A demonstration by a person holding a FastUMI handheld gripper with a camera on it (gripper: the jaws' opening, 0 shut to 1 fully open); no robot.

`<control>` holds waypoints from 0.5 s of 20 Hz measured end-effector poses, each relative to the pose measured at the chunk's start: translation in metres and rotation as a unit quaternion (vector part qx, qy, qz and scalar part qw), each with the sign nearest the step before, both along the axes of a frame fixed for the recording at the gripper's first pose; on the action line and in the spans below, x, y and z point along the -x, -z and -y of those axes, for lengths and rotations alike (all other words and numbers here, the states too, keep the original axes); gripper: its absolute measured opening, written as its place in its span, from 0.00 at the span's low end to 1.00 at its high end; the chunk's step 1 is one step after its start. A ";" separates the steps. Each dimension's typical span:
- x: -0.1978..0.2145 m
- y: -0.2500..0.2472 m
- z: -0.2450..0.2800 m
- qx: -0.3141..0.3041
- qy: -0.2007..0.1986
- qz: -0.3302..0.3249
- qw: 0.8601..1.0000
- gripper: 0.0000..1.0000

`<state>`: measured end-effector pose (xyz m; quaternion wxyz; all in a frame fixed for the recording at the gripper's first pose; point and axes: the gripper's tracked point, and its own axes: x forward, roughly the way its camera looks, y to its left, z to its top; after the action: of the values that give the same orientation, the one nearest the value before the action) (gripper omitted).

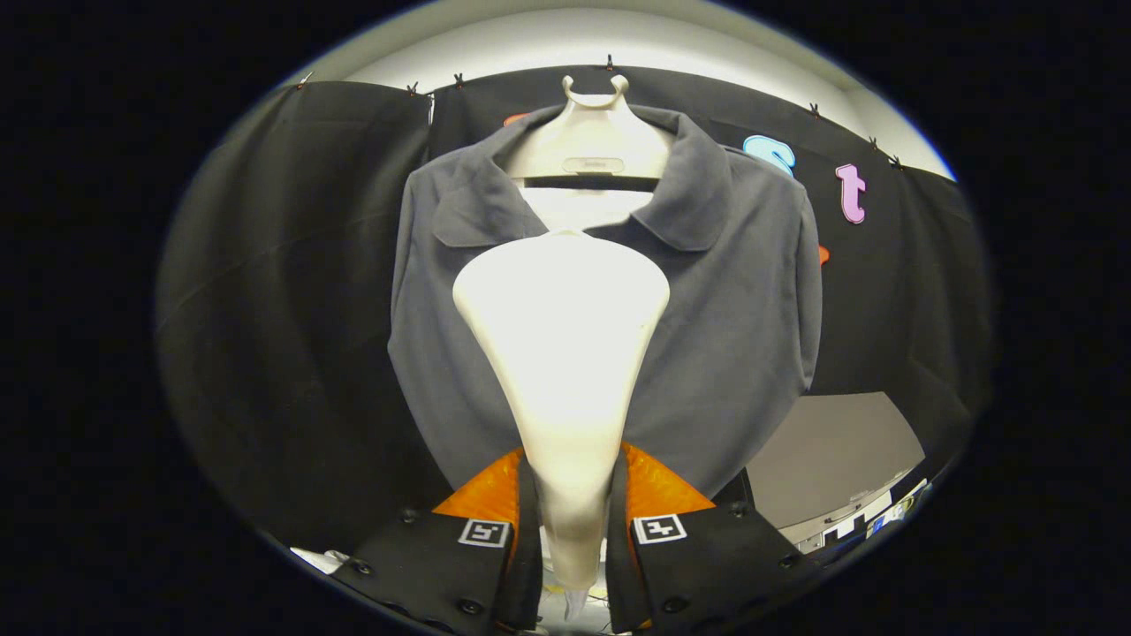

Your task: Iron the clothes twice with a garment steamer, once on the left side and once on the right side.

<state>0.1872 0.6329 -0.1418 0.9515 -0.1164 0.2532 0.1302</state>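
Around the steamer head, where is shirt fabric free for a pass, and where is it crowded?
The gripper is shut on the garment steamer, whose head covers the grey shirt's centre. Free fabric lies on either side, between the head and each sleeve edge. It is crowded up at the collar and hanger.

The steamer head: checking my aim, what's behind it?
The steamer, clamped by the hand-held gripper, covers the grey shirt's middle front. Collar and white hanger show above; whether it touches the fabric is hidden.

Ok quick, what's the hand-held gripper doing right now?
Hand-held gripper: closed on the garment steamer, both fingers pressing its handle, head facing the grey shirt.
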 end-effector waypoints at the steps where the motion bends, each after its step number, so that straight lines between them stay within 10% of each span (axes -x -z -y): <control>1: 0.000 -0.001 -0.011 0.000 -0.006 0.001 1.000 0.37; 10: -0.020 0.019 -0.060 0.008 -0.018 -0.013 1.000 0.37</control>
<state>0.2076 0.6927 -0.1610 0.9446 -0.1264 0.2648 0.1469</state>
